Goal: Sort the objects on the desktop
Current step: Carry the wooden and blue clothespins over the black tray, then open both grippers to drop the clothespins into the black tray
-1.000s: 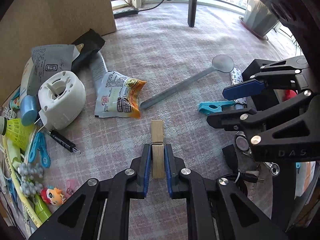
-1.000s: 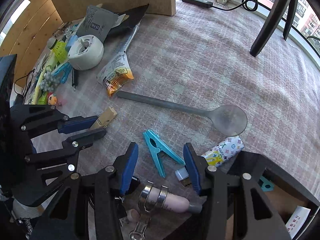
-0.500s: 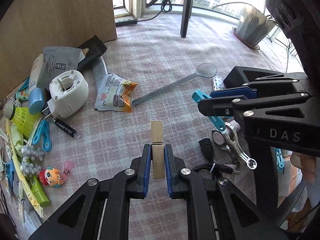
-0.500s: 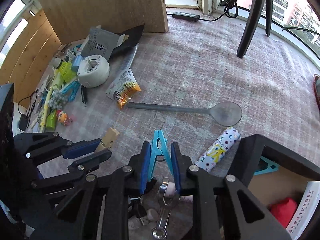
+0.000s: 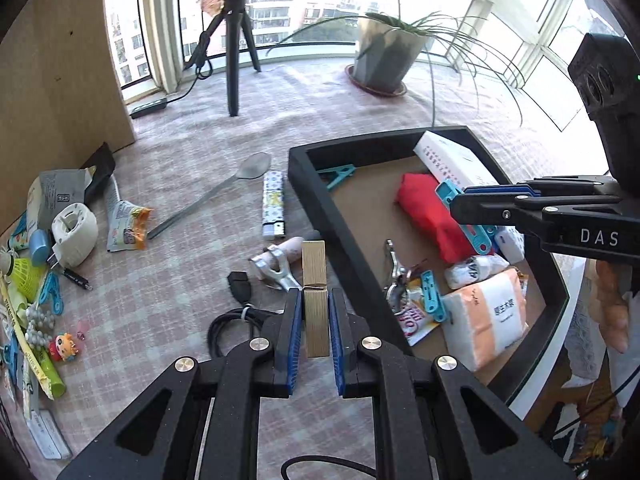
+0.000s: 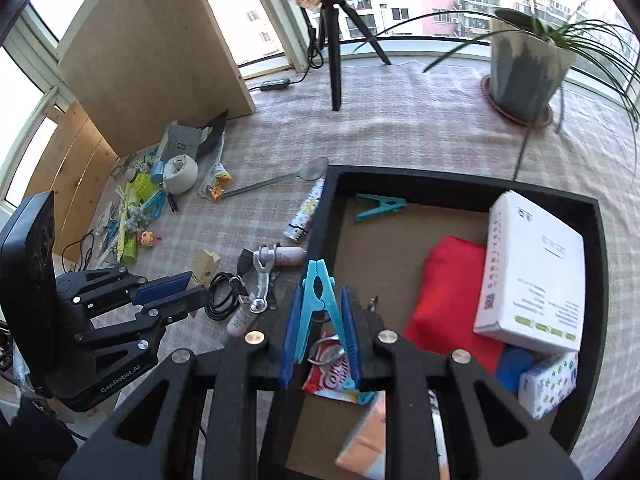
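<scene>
My left gripper is shut on a wooden clothespin, held upright above the checked cloth just left of the black tray. The same left gripper and wooden clothespin show at the left of the right wrist view. My right gripper is shut on a blue clothespin and hangs over the near left corner of the tray. In the tray lie a red cloth, a white box, a teal clip, tissue packs and snack wrappers.
On the cloth left of the tray lie a grey spoon, a patterned tube, a carabiner with a pink tube and a black cable. Small clutter crowds the far left. A tripod, a plant pot and a wooden board stand behind.
My right gripper closed on the blue clothespin, lifted it off the cloth and carried it over the tray. My left gripper rose and moved right, toward the tray, with the wooden clothespin.
</scene>
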